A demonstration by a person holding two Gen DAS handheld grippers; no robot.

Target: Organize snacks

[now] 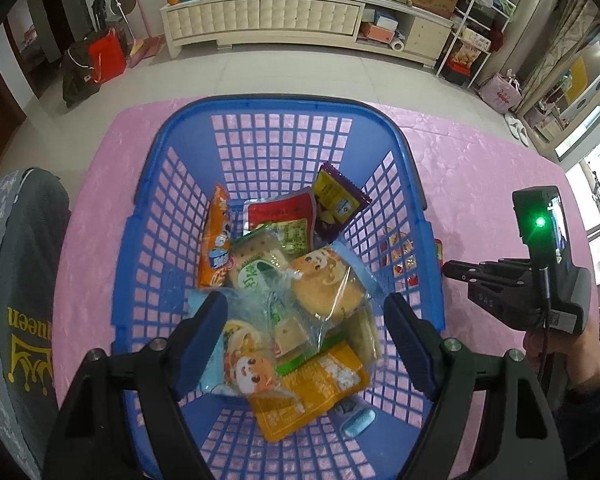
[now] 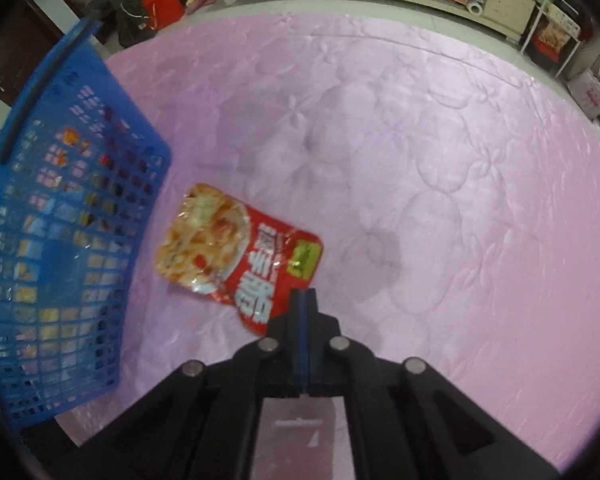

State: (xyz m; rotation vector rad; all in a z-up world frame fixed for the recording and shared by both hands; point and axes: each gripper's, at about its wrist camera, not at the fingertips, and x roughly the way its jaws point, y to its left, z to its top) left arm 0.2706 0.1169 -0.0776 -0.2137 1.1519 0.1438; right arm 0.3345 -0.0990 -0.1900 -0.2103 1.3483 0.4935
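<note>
1. Because the blue basket (image 2: 60, 216) is blurred in the right wrist view, its contents there are only coloured smears; the red pouch's (image 2: 240, 256) large characters cannot be read, and the right tool (image 2: 303, 300) covers its 5 o'clock corner.
2. In the left wrist view the basket (image 1: 284, 112) holds a jumble of snack packets (image 1: 300, 280), overlapping.
3. The left tool (image 1: 304, 312) hangs spread above them, gripping nothing.
4. The right tool's jaws are pressed together at the pouch's edge; whether they pinch it cannot be told.
5. The pouch lies on the pink surface (image 2: 440, 160), at 3 o'clock of the basket.
6. A grey cloth (image 1: 16, 280) reads "ueen".
</note>
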